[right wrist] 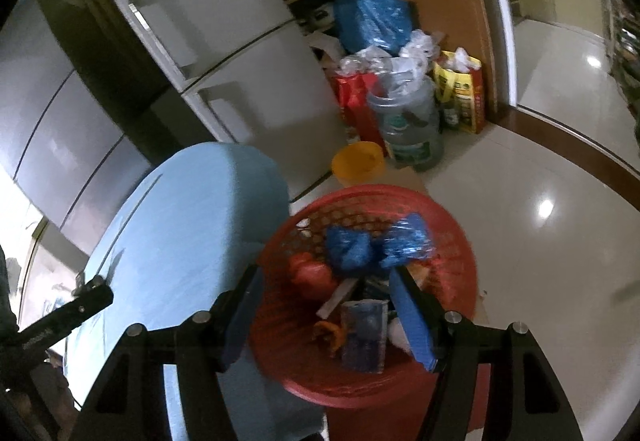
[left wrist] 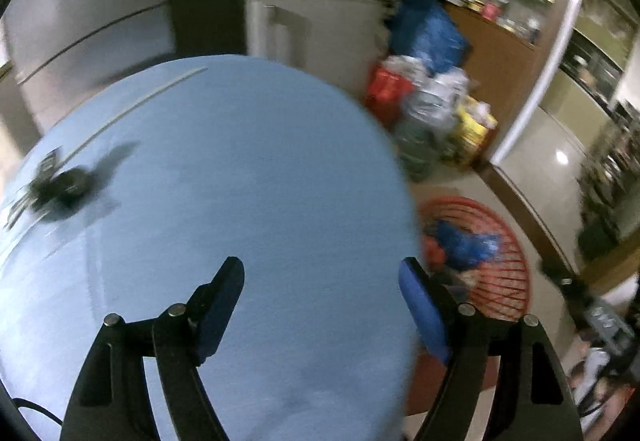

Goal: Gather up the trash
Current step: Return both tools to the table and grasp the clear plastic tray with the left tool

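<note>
A red mesh basket [right wrist: 452, 241] stands on the floor beside a round blue table [right wrist: 180, 241]. It holds crumpled blue plastic [right wrist: 348, 251], a red wad [right wrist: 310, 275], a small blue box [right wrist: 364, 337] and orange scraps. My right gripper [right wrist: 326, 275] hovers over the basket, open, with nothing between its blue pads. My left gripper [left wrist: 320, 269] hangs open over the bare blue table top [left wrist: 240, 161], gripping nothing. The basket [left wrist: 504, 273] shows past the table's right edge, with blue plastic [left wrist: 464, 245] in it.
A blurred black device [left wrist: 60, 185] sits at the table's far left edge, also seen as the black device [right wrist: 80, 305]. Behind stand grey fridges [right wrist: 224, 53], a pile of bags [right wrist: 372, 21], a water jug [right wrist: 412, 125] and a yellow bucket [right wrist: 358, 161]. Glossy floor [right wrist: 540, 221] lies to the right.
</note>
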`<action>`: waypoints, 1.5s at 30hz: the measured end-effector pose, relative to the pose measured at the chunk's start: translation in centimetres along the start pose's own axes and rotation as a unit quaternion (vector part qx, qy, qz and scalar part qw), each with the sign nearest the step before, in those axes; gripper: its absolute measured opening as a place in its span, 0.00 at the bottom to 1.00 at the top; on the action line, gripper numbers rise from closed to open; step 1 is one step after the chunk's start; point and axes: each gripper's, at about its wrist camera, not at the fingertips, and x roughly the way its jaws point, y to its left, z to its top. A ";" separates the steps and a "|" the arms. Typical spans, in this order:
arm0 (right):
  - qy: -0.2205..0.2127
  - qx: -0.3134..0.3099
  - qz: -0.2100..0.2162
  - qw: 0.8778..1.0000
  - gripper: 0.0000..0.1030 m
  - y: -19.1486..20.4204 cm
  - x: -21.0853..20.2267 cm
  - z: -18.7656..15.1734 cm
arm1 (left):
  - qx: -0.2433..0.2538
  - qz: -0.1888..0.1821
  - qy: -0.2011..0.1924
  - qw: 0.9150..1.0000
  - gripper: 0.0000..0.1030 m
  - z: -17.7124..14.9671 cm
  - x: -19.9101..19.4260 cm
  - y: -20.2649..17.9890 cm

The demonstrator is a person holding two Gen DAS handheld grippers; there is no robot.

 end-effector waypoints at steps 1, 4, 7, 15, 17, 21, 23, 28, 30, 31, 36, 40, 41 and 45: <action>0.000 -0.008 0.005 1.000 0.67 0.9 -0.1 -0.1 | -0.010 0.016 -0.003 1.000 0.78 -0.4 -0.3 1.6; 0.003 -0.034 0.022 0.999 0.67 3.6 0.0 -0.6 | -0.047 0.052 -0.001 0.998 0.78 -1.8 -0.8 6.0; 0.011 -0.073 0.042 0.996 0.67 7.3 0.2 -1.2 | -0.092 0.091 -0.003 0.992 0.78 -3.5 -1.4 11.0; 0.038 -0.140 0.093 0.985 0.67 15.4 1.6 -3.6 | -0.179 0.144 -0.004 0.973 0.78 -5.7 -1.6 21.0; 0.042 -0.157 0.095 0.982 0.67 16.8 1.7 -4.3 | -0.184 0.147 -0.013 0.972 0.78 -5.2 -1.4 23.3; 0.049 -0.184 0.084 0.978 0.67 18.3 1.8 -5.2 | -0.197 0.137 -0.028 0.970 0.82 -4.0 -0.5 26.3; 0.055 -0.185 0.076 0.978 0.67 18.2 2.1 -5.3 | -0.202 0.129 -0.035 0.970 0.83 -3.3 0.5 27.5; 0.065 -0.187 0.054 0.979 0.67 18.3 3.1 -5.1 | -0.191 0.140 -0.032 0.971 0.83 -1.7 3.0 29.5; 0.068 -0.190 0.049 0.978 0.67 18.5 3.4 -5.0 | -0.192 0.142 -0.031 0.971 0.83 -1.0 4.0 30.2; 0.070 -0.191 0.047 0.978 0.67 18.6 3.6 -5.0 | -0.193 0.142 -0.031 0.970 0.83 -0.7 4.5 30.5; 0.085 -0.195 0.040 0.976 0.67 19.1 5.1 -5.0 | -0.203 0.147 -0.020 0.968 0.83 0.6 6.5 31.8; 0.092 -0.206 0.042 0.973 0.67 20.2 6.2 -4.9 | -0.214 0.128 -0.025 0.968 0.13 0.7 7.3 32.8; 0.093 -0.209 0.043 0.973 0.67 20.5 6.5 -4.8 | -0.217 0.125 -0.005 0.968 0.02 0.7 7.8 33.2; 0.089 -0.225 0.059 0.968 0.67 23.2 8.0 -4.1 | -0.228 0.116 -0.010 0.967 0.05 -0.4 7.0 34.2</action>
